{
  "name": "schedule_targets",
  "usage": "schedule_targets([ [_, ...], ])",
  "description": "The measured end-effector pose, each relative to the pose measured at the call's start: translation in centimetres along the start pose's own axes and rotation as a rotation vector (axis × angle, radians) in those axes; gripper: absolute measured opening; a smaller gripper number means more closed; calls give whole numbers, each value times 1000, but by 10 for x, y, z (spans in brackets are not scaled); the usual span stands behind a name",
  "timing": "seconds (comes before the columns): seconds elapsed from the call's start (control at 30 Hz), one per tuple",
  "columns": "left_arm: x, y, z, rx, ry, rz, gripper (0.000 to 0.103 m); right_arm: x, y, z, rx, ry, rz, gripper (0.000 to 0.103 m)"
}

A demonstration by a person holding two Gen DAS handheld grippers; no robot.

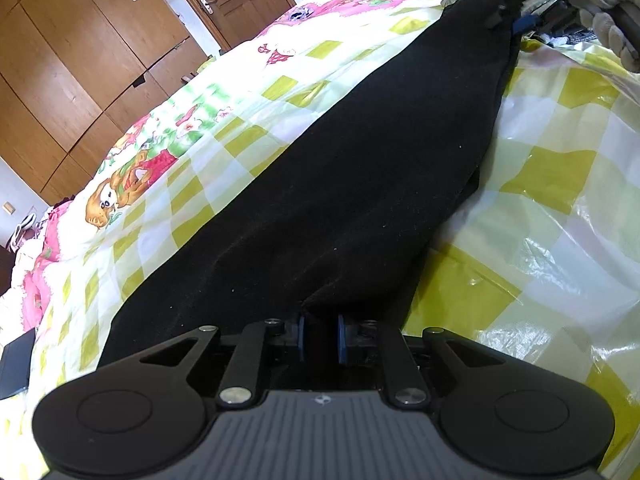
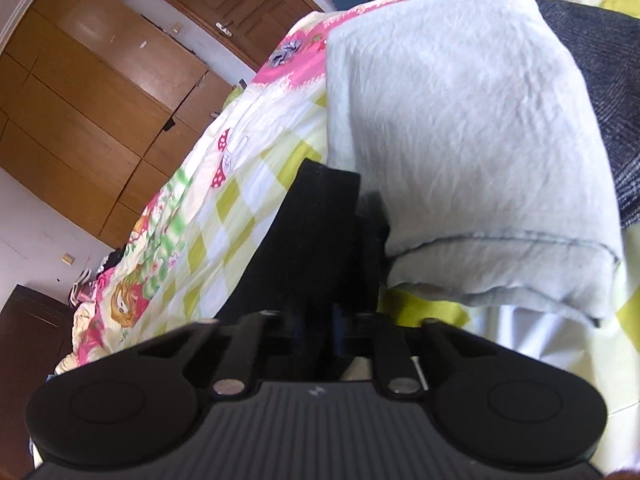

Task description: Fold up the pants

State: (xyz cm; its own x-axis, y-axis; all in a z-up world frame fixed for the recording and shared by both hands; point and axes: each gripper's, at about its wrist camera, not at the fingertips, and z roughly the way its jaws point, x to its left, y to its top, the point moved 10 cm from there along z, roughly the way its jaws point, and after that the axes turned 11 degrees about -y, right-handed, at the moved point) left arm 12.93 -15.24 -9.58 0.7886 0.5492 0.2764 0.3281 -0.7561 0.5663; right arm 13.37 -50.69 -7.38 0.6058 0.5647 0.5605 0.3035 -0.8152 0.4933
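Black pants [image 1: 340, 184]: soft, limp, light cloth, spread on checked bedspread [image 1: 560, 184]. Left gripper [image 1: 320, 336] and right gripper [image 2: 326, 320] each pinch an end; best held at hems and waistband

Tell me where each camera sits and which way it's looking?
Left wrist: sits on the left gripper, looking along the black pants toward the right gripper and a gloved hand.
Right wrist: sits on the right gripper, facing a pale folded garment.
Both show the pants, checkered bedspread and wooden wardrobe.
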Motion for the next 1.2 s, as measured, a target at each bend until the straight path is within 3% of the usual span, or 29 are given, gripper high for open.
schedule_targets([
  [0.2,1,0,-2,-3,-4,0,28,-1,4,-19,-4,91,79,5],
  [0.37,1,-1,0,-6,-2,-1,28,-30,-13,-6,60,33,125,5],
  [0.53,0,-1,-1,-6,-4,3,28,-38,-10,-13,42,20,118,13],
  [0.6,-1,-1,0,-5,-4,5,29,-42,-7,-12,34,7,127,29],
  [0.67,-1,0,1,-2,-2,7,29,-45,-1,-7,15,17,147,31],
  [0.87,-3,2,4,14,-1,2,29,-65,29,22,-4,9,253,24],
  [0.97,-9,6,9,13,-7,14,29,-61,40,32,-7,-16,202,24],
  [1.2,-9,6,10,-11,-17,1,31,-41,8,13,59,74,172,50],
])
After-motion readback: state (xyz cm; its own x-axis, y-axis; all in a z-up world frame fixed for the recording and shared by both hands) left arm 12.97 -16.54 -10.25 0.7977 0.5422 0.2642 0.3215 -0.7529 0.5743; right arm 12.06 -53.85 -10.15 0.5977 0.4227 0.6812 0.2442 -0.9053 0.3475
